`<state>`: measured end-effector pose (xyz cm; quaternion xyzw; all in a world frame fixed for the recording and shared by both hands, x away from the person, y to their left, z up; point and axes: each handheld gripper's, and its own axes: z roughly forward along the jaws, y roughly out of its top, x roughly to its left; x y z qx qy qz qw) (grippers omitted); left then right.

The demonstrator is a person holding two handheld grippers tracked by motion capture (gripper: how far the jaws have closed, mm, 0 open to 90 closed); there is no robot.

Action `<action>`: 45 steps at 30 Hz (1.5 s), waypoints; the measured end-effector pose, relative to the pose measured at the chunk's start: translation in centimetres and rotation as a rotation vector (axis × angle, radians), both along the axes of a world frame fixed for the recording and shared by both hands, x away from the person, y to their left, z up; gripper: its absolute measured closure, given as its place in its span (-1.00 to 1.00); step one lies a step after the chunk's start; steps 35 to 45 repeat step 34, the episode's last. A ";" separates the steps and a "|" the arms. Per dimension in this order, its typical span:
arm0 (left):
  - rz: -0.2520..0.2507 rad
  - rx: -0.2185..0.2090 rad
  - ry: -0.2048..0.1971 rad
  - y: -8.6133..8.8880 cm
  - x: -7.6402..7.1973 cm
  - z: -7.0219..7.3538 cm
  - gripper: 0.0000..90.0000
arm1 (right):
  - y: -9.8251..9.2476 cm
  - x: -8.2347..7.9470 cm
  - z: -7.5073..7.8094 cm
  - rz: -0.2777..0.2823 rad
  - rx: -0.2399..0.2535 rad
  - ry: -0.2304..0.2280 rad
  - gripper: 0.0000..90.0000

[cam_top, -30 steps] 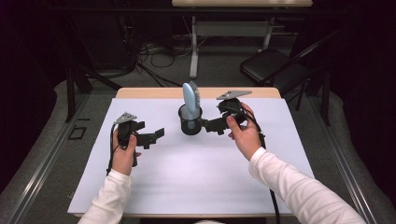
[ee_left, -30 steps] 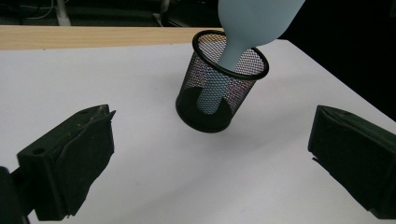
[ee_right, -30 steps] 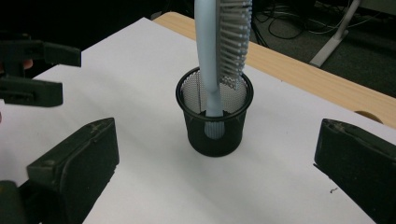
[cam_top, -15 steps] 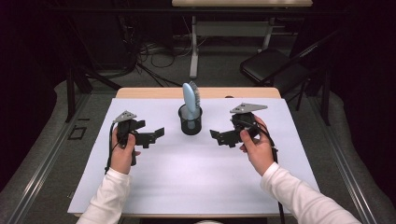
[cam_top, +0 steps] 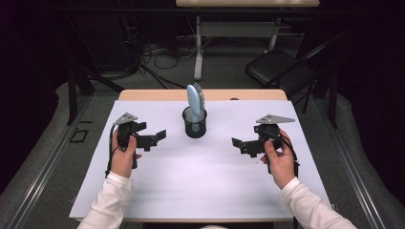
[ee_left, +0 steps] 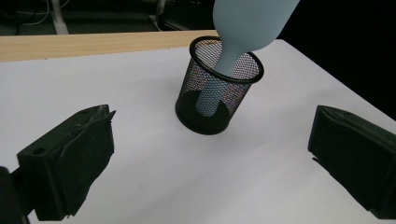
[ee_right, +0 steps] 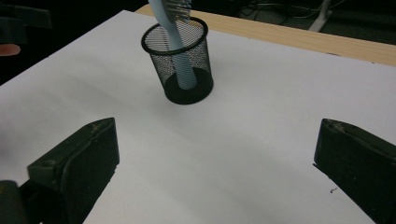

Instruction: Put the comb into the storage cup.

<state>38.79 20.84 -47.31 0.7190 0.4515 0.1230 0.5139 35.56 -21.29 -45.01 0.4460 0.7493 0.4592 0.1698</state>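
My left gripper (cam_top: 155, 138) rests low over the white table cover (cam_top: 205, 191), left of the black mesh cup (cam_top: 195, 122). Its jaws stand wide apart and hold nothing. My right gripper (cam_top: 241, 144) sits right of the cup, well apart from it, jaws likewise spread and empty. Both grippers point inward toward the cup.

The cup stands upright near the far middle of the cover, just before the bare wooden table edge (cam_top: 153, 94). A light blue brush (cam_top: 194, 98) stands in it, handle down, head up and leaning slightly.

In the left gripper view, the brush head is cut off by the top edge; the smooth back of the head and the handle show through the mesh. In the right gripper view, the bristles are partly cut off at the top edge, so the head shape cannot be read in full. The handle's lower end is seen only dimly through the mesh wall.

In the high view, my hands cover most of each gripper body. The room beyond the table is dark, and the items there are hard to make out.
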 end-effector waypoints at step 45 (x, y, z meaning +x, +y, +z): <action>0.027 0.009 -0.008 0.9 0.2 0.1 -0.99 | -4.3 -2.4 -5.5 -0.126 -0.008 -0.019 -0.99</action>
